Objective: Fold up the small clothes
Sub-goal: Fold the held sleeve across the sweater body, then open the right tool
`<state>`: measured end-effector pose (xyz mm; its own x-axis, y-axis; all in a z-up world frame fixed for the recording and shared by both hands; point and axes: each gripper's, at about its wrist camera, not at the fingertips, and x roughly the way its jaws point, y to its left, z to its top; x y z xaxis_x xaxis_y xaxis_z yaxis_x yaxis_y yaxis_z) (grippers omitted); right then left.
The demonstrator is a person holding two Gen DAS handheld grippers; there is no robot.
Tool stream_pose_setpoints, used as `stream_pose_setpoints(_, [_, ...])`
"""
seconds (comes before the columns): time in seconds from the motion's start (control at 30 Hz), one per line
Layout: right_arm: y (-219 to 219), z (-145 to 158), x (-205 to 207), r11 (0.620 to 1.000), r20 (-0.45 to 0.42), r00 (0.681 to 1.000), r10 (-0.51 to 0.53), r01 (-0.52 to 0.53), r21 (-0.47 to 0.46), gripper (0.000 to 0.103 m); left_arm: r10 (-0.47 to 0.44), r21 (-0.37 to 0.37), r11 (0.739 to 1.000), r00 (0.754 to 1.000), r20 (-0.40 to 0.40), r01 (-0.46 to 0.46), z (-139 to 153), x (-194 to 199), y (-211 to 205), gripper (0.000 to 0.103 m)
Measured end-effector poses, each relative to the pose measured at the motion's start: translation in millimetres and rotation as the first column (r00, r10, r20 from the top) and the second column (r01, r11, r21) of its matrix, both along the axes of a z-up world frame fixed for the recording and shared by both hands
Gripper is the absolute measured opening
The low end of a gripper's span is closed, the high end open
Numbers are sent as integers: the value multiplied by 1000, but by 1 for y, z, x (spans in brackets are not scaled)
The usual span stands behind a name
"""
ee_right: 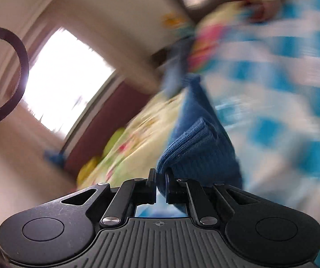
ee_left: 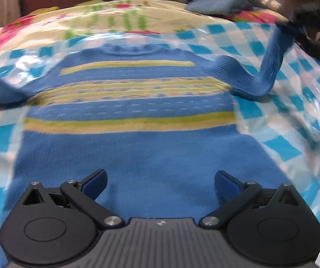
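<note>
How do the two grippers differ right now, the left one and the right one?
The left gripper is open with nothing between its fingers; the right gripper is shut on the sweater's sleeve. The left hangs over the sweater's flat blue body; the right holds its sleeve lifted off the checkered sheet. Both are the same black build.

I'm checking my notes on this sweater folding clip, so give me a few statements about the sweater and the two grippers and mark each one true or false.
1. The right gripper is shut on the sweater's sleeve. True.
2. The left gripper grips the sweater's hem. False: its jaws stand wide open above the sweater, holding nothing.
3. The sweater is blue with yellow-green stripes. True.
4. The sweater lies on bare wood. False: it lies on a blue and white checked sheet.
5. The held sleeve is lifted off the sheet. True.
</note>
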<state>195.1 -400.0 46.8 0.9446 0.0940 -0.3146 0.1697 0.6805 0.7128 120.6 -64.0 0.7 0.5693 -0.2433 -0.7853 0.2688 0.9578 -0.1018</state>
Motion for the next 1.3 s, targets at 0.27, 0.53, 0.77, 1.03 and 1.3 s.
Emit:
stream_pose_setpoints(0.27, [229, -15, 68, 744, -208, 833, 512, -552, -376, 12, 138, 66, 987, 982, 128, -147, -7, -1, 64, 103])
stream_pose_setpoints(0.53, [289, -65, 46, 523, -426, 701, 571, -711, -470, 20, 183, -58, 982, 981, 66, -179, -19, 8, 102, 103])
stream_pose_setpoints(0.77, [312, -58, 44, 386, -458, 665, 590, -731, -563, 47, 207, -112, 974, 976, 61, -199, -18, 7, 114, 103])
stream_pose_setpoints(1.03, [340, -74, 68, 329, -485, 666, 567, -723, -607, 11, 224, -118, 969, 974, 43, -218, -23, 10, 119, 103])
stream_pose_setpoints(1.3, [305, -26, 83, 622, -279, 797, 535, -596, -508, 12, 208, -115, 973, 977, 49, -201, -24, 10, 116, 103])
